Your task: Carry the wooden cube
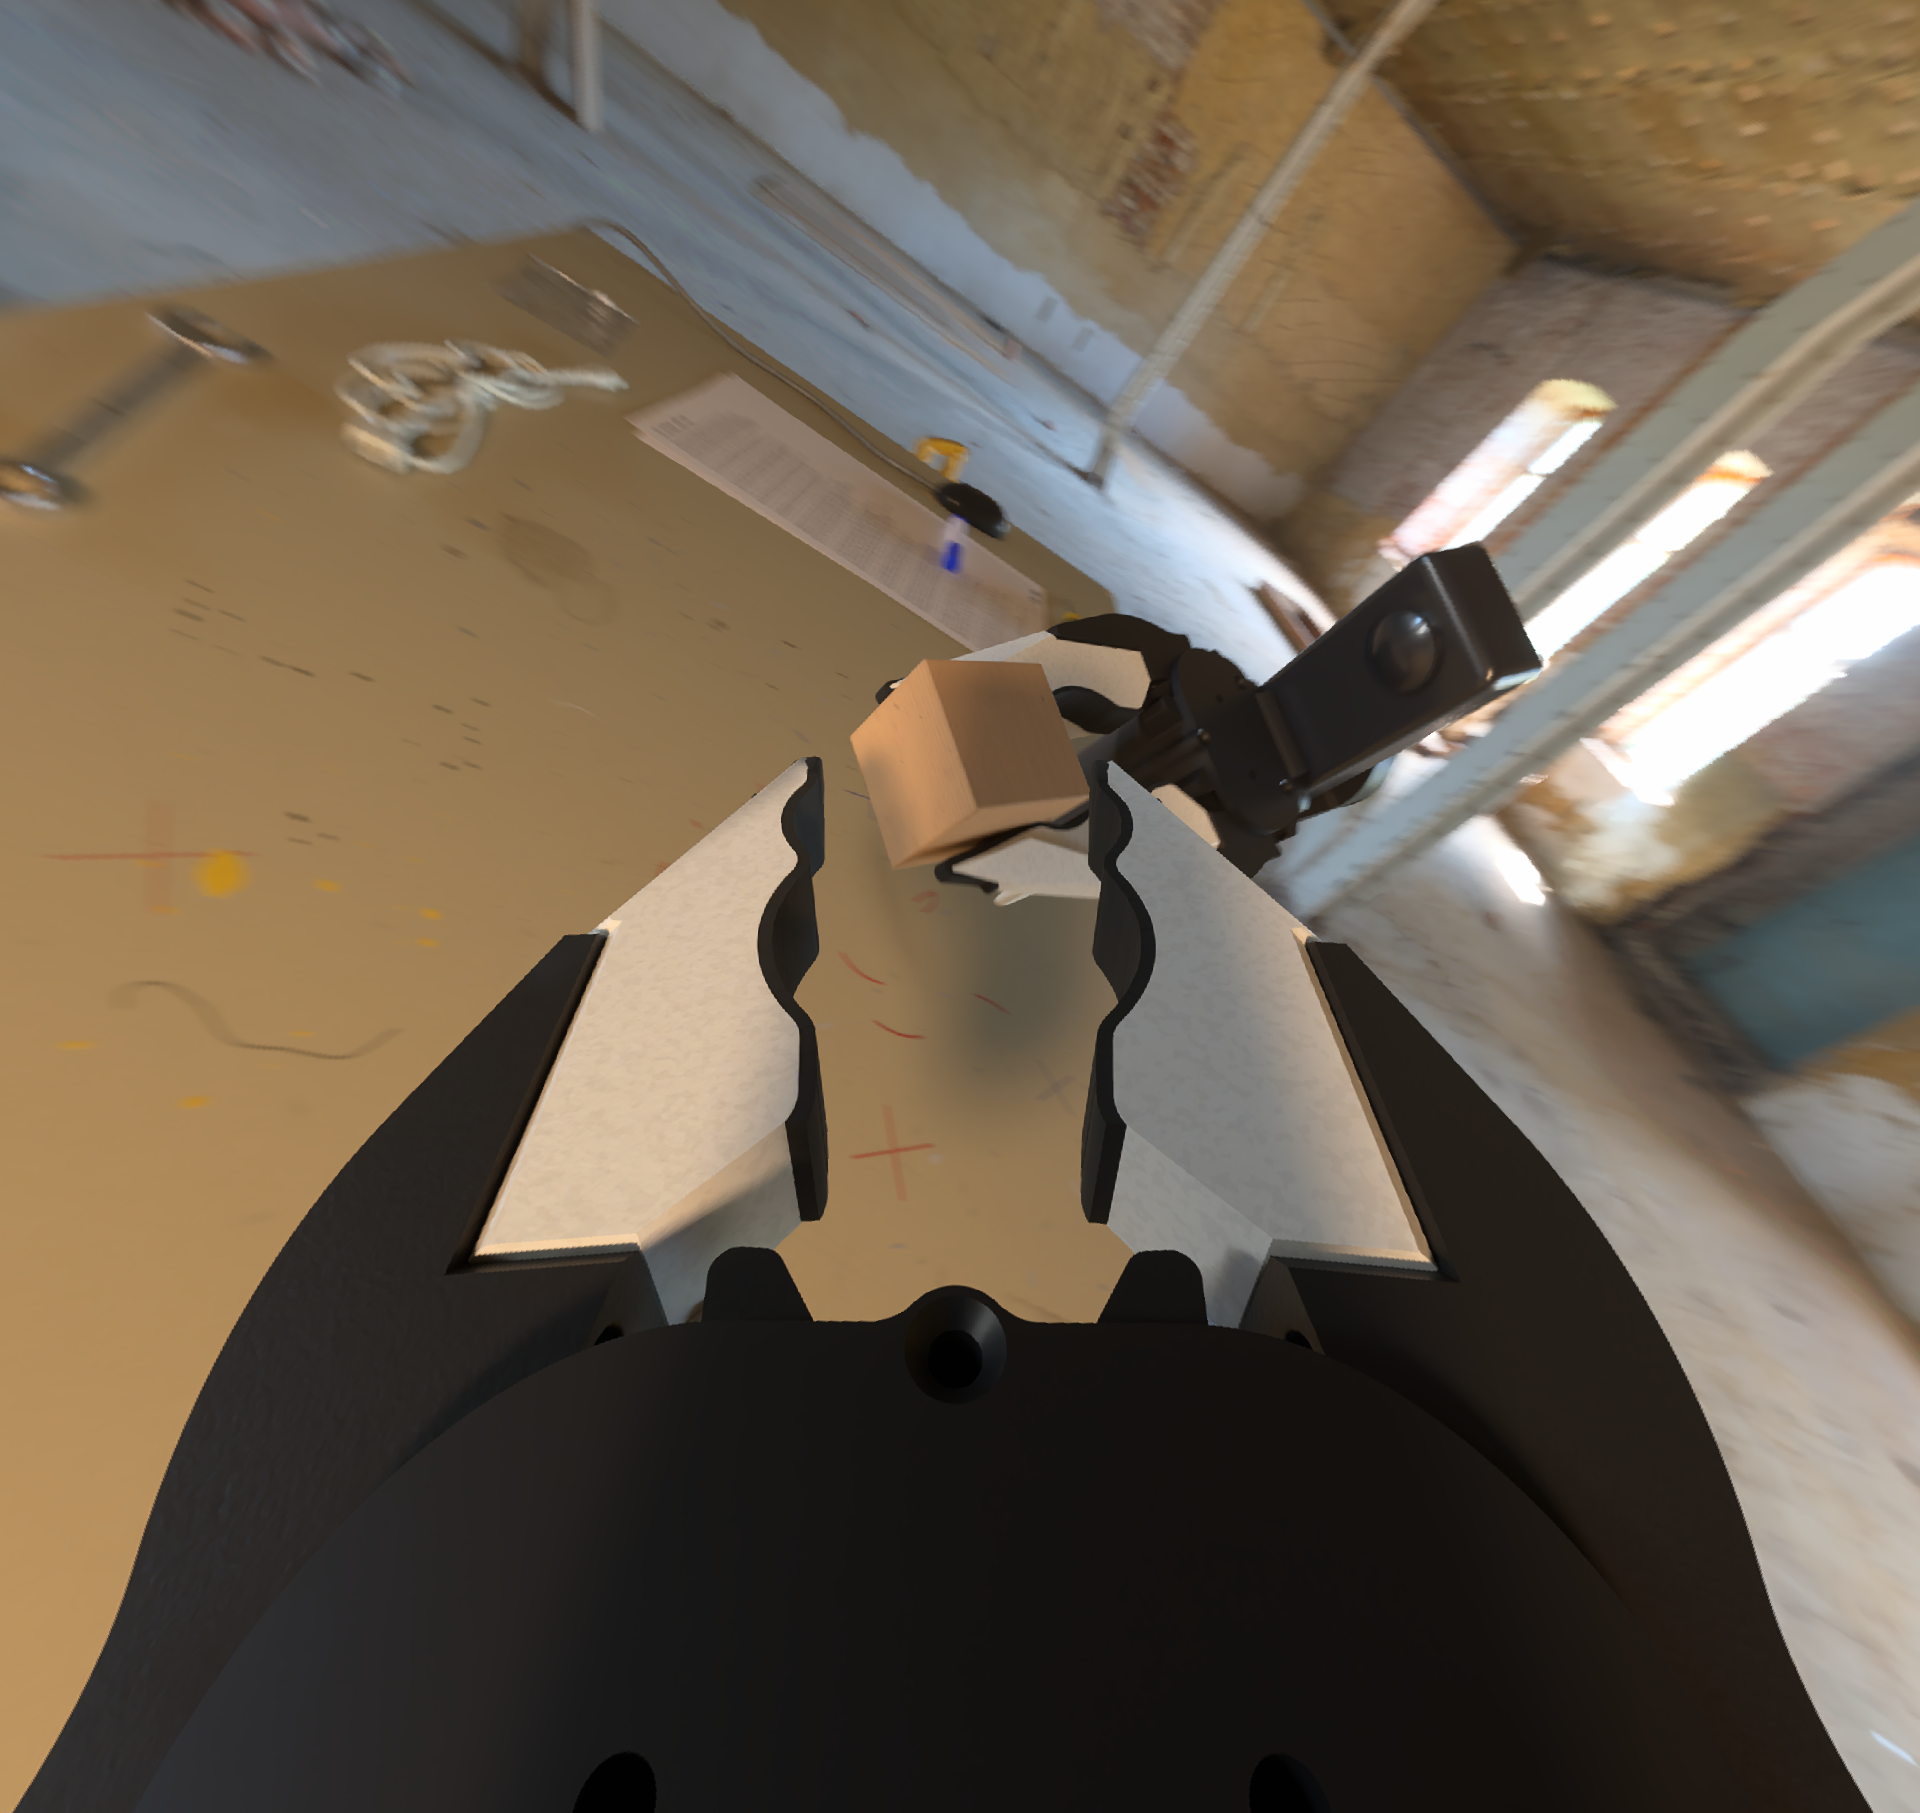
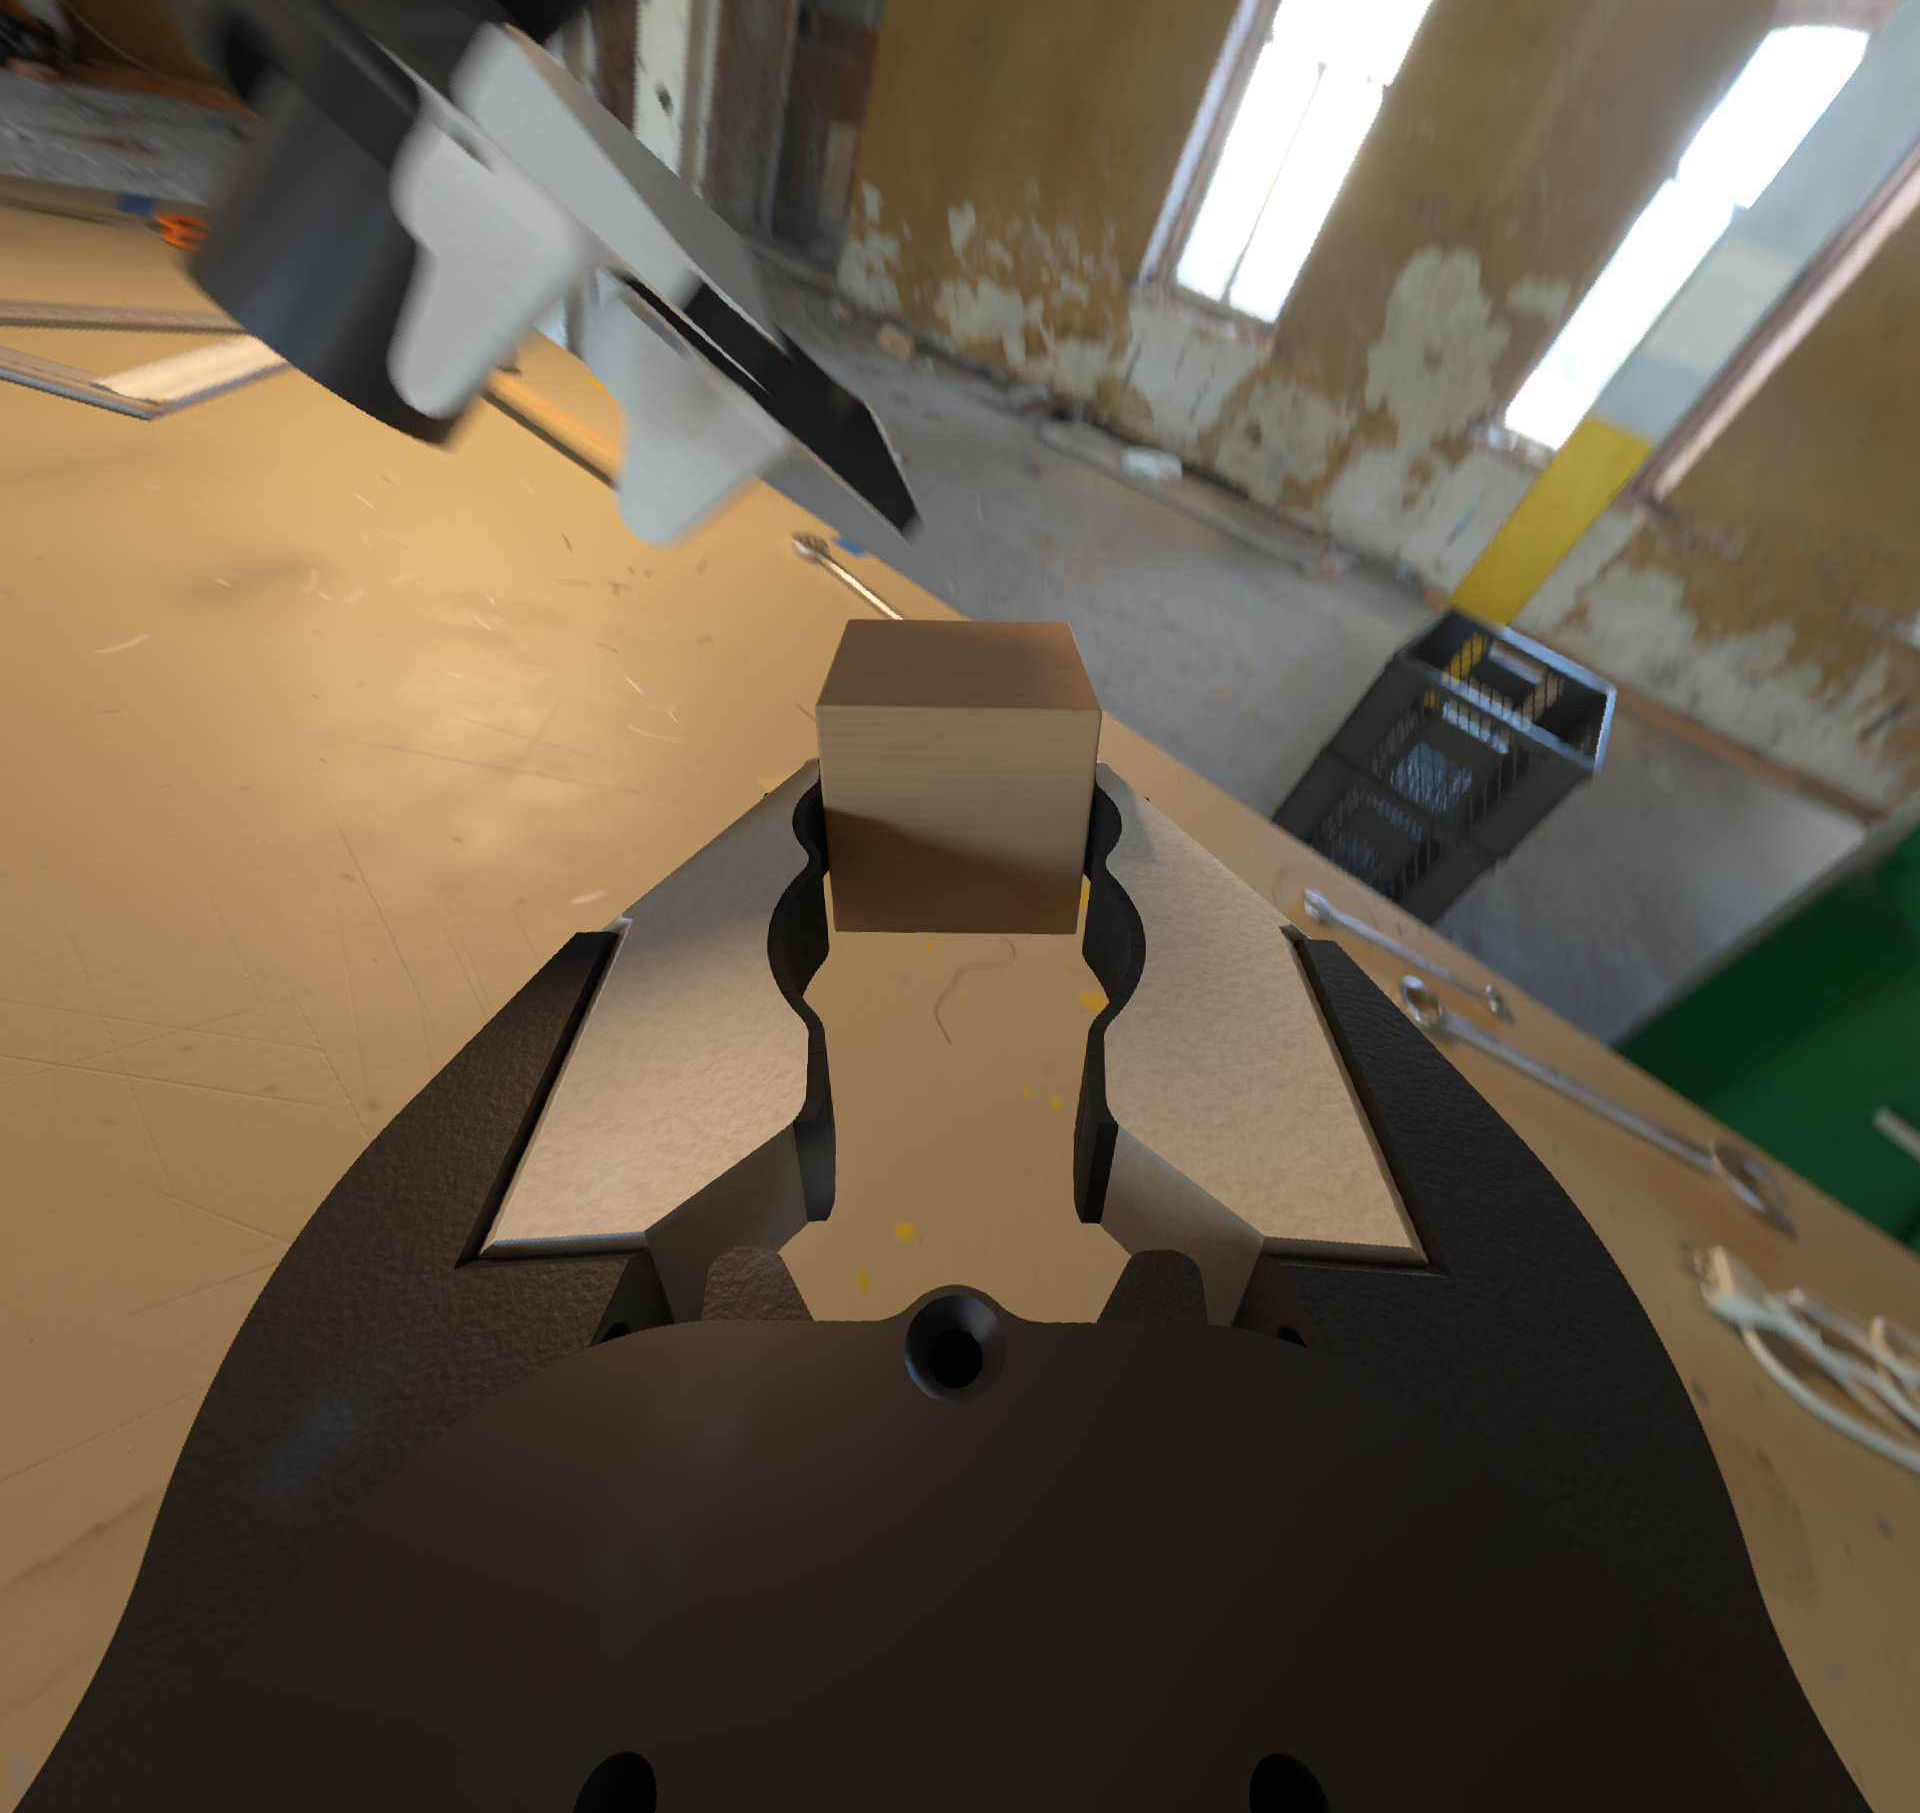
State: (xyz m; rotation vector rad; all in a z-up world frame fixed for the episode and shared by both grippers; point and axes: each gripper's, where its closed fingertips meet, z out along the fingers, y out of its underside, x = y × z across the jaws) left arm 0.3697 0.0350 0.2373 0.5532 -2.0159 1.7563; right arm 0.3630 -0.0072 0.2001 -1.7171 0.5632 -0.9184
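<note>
The wooden cube (image 2: 956, 776) is a pale, plain block held in the air above the tan tabletop (image 2: 312, 724). My right gripper (image 2: 956, 807) is shut on it, with one fingertip on each side face. In the left wrist view the cube (image 1: 961, 755) sits just beyond my left gripper's (image 1: 958, 771) fingertips, clamped by the right gripper, whose black body (image 1: 1351, 714) reaches in from the right. My left gripper is open and empty. It also shows blurred at the upper left of the right wrist view (image 2: 779, 506), apart from the cube.
A coil of pale rope (image 1: 447, 402), a printed sheet (image 1: 831, 506) and metal tools (image 1: 104, 402) lie on the far tabletop. Wrenches (image 2: 1558, 1067) and rope (image 2: 1818, 1348) lie near the table's right edge. A black crate (image 2: 1455, 766) and a green surface (image 2: 1787, 1036) are beyond that edge.
</note>
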